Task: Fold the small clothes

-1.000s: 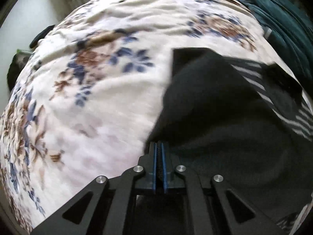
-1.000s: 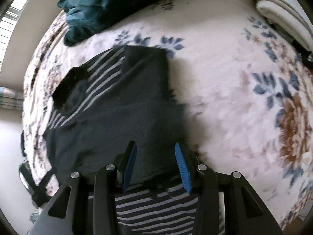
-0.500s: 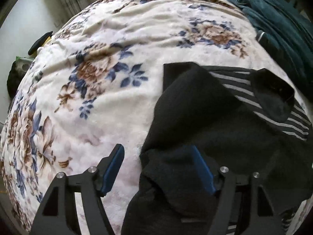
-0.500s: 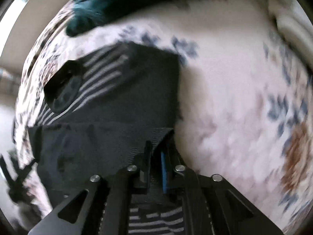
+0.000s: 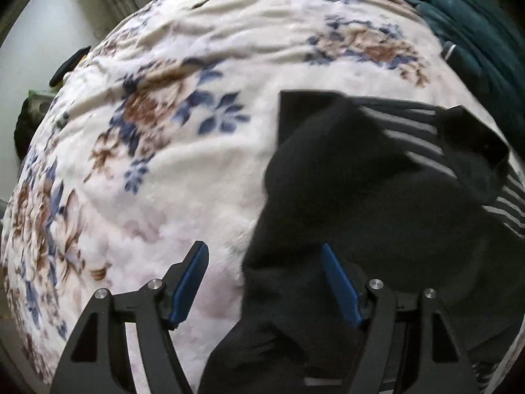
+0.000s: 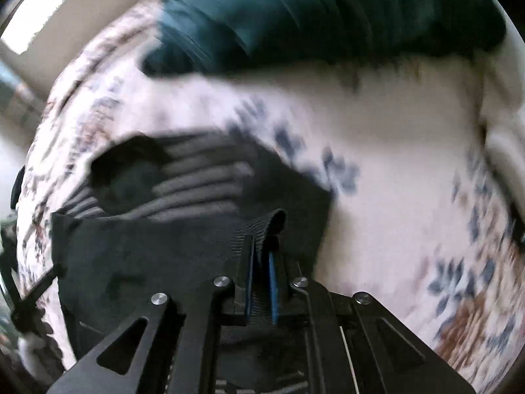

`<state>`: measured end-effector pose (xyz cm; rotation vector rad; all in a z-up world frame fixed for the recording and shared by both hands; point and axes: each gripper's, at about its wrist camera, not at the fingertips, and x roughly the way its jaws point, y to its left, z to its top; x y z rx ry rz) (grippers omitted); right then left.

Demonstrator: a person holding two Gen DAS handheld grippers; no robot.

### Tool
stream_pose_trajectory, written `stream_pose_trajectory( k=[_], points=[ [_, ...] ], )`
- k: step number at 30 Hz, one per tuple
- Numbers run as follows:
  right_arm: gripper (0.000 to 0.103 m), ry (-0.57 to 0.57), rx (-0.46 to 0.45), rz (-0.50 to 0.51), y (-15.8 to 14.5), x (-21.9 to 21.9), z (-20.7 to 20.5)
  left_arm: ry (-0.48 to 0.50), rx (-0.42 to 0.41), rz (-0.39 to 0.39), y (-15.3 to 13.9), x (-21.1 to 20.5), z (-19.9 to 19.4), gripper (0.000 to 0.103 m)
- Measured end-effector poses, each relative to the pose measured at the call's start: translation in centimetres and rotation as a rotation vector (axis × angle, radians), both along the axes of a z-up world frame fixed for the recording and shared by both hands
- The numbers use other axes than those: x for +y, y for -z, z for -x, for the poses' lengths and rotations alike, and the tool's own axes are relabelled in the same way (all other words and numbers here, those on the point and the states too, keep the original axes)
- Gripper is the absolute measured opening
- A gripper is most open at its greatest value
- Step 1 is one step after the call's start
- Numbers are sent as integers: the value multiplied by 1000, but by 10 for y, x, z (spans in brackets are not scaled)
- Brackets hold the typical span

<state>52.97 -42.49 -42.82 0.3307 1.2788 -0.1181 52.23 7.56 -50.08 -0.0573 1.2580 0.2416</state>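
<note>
Having let go, left tongs (image 5: 264, 271) are hanging spread over the black garment (image 5: 377, 203); right tongs (image 6: 261, 262) are pinching its ribbed edge, loosening, above the bed (image 5: 197, 164).

Wide bare stretch of floral blanket (image 5: 170, 170) left of the black striped garment (image 5: 377, 197): free passage there. Teal cloth heap (image 5: 475, 42) crowds the far right edge; blanket between it and the garment stays open.

A black garment (image 5: 377, 203) with grey-white stripes lies partly folded on the bed (image 5: 197, 170), one edge lifted.
</note>
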Motion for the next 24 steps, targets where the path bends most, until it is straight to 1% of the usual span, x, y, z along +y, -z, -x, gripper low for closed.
stream_pose_trajectory(
  k=[1, 2, 3, 5, 6, 7, 9, 10, 11, 12, 13, 14, 17, 19, 21, 22, 24],
  points=[
    [16, 23, -20, -17, -3, -4, 6, -4, -21, 5, -5, 2, 2, 70],
    [25, 34, -57, -46, -9, -7, 12, -9, -55, 5, -12, 3, 6, 70],
    [41, 33, -101, -73, -16, -6, 19, -8, -80, 3, -17, 3, 8, 70],
    [57, 23, -149, -92, -20, 0, 27, 6, -102, -27, -19, 0, 9, 71],
    [57, 6, -139, -99, -14, 5, 27, 22, -83, -50, -13, -3, 6, 76],
    [57, -1, -106, -92, -6, 10, 25, 35, -63, -58, -7, -5, 3, 81],
    [57, -1, -13, -75, 22, 14, 18, 80, 43, -90, 21, -9, -5, 83],
    [57, 11, 25, -38, 31, 14, 17, 92, 78, -82, 31, -8, -7, 87],
    [57, 24, 82, 2, 44, 12, 14, 86, 86, -59, 37, -4, -8, 89],
    [57, 30, 118, -10, 52, 10, 12, 77, 82, -51, 36, 0, -9, 93],
    [57, 39, 125, -36, 53, 8, 14, 76, 82, -39, 32, 2, -10, 93],
    [57, 45, 116, -58, 48, 6, 17, 78, 82, -39, 25, 3, -10, 93],
    [57, 0, 57, -114, 13, 5, 35, 103, 5, -40, -12, -6, 3, 93],
    [66, -26, 39, -142, -14, 4, 58, 119, -49, -27, -41, -20, 20, 93],
    [89, -32, 44, -176, -35, -3, 87, 163, -91, -7, -70, -46, 46, 93],
    [93, -29, 61, -189, -45, -11, 101, 187, -102, -7, -81, -61, 60, 93],
    [95, -10, 84, -229, -61, -27, 133, 239, -109, 22, -102, -98, 86, 93]
  ],
)
